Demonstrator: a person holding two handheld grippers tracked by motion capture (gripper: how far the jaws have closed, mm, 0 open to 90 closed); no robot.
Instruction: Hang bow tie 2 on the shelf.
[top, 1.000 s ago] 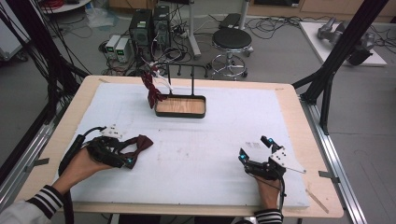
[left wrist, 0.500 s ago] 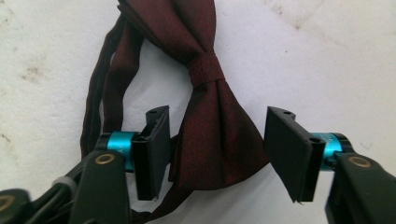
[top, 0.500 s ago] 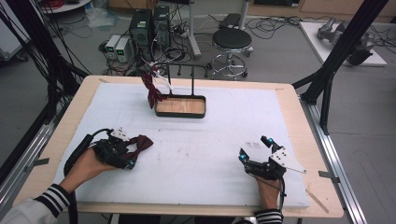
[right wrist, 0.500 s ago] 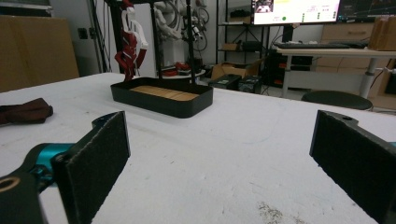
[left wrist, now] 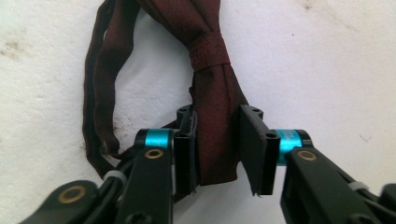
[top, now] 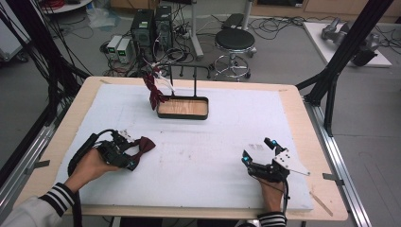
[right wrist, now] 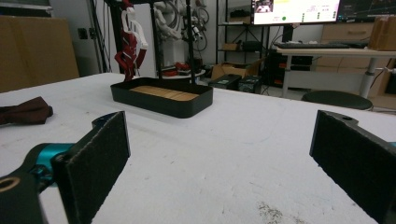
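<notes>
A dark red bow tie (top: 144,143) lies on the white table cover at the front left. My left gripper (top: 134,154) is at its near end, shut on one wing. In the left gripper view the wing (left wrist: 212,93) sits between the two black pads, and the strap loops off to the left. My right gripper (top: 257,149) rests at the front right, open wide with nothing between its jaws (right wrist: 219,154). From there the bow tie (right wrist: 25,112) shows far off to the left.
A black tray with a wooden floor (top: 182,115) stands at the back middle, under a thin black stand. Another dark red and white piece (top: 153,90) hangs from the stand's left end. A stool, computers and cables are on the floor beyond the table.
My left hand has slid a little to the right, bringing its gripper onto the bow tie's near wing. The bow tie and the right gripper have stayed put.
</notes>
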